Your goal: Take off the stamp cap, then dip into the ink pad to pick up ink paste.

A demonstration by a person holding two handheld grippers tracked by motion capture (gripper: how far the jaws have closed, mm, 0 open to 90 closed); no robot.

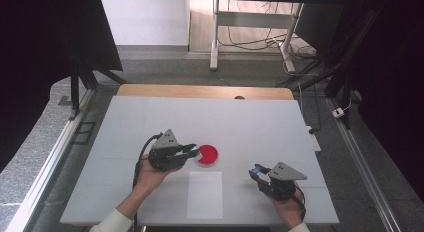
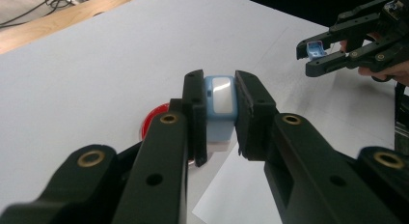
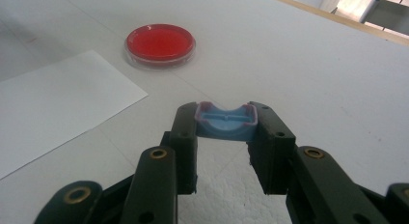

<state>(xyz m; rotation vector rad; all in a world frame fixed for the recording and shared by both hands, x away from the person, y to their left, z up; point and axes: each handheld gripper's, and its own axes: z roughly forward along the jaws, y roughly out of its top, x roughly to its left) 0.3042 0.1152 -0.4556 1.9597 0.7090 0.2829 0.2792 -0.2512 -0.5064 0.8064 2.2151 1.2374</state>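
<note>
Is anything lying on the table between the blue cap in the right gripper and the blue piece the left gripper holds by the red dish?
Nothing visible. The right gripper holds the blue cap; the left gripper clamps the blue piece over the red petri dish. Between them lies bare table; the paper sheet lies flat, nearer the person.

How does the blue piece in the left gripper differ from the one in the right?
The left gripper clamps a closed, boxy blue body with a shiny face; the right gripper clamps a shallow, open blue cap showing its hollow. The body hangs by the red dish, the cap apart. Both are light blue.

Red dish [image 2: 153,119] — mostly hidden behind the left gripper [image 2: 221,115].
</note>
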